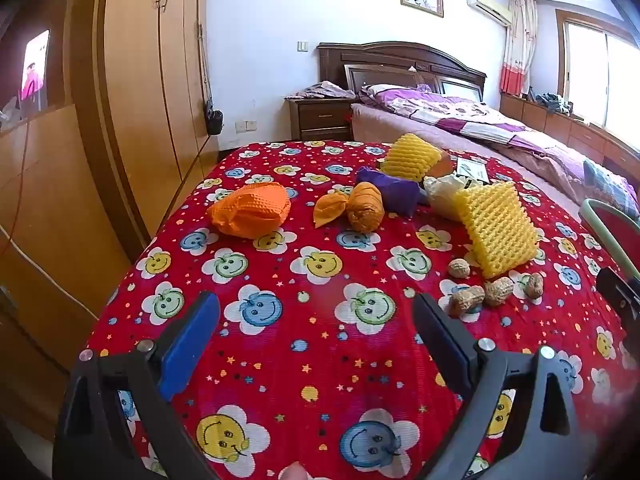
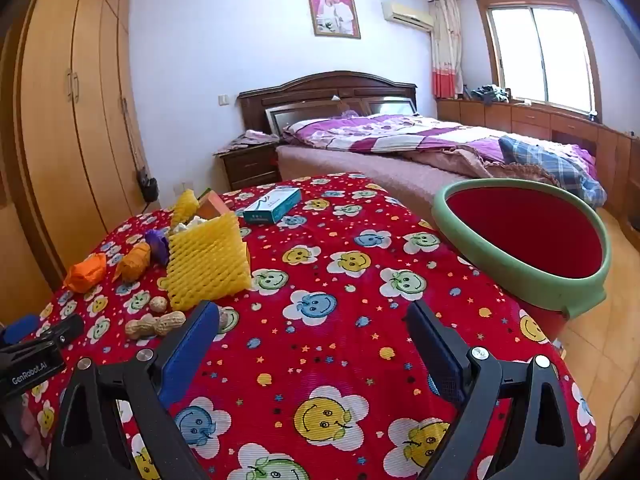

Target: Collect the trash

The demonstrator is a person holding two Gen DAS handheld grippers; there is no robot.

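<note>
Two yellow foam nets (image 1: 496, 232) (ribbed mesh), orange wads (image 1: 250, 212), peanuts (image 1: 498, 292).

A red counter (image 2: 340, 340) cloth with smiley flowers fills the foreground. Behind it stands a bed (image 2: 400, 136) with a purple quilt (image 2: 420, 128), a dark nightstand (image 2: 250, 166), a wooden wardrobe (image 2: 72, 120), a framed photo (image 2: 333, 12) and a curtained window (image 2: 540, 48).

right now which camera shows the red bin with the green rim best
The right wrist view: the bin shows its whole green rim and red inside, beside the table's right edge. The left wrist view catches only a sliver of the rim at its right edge.
</note>
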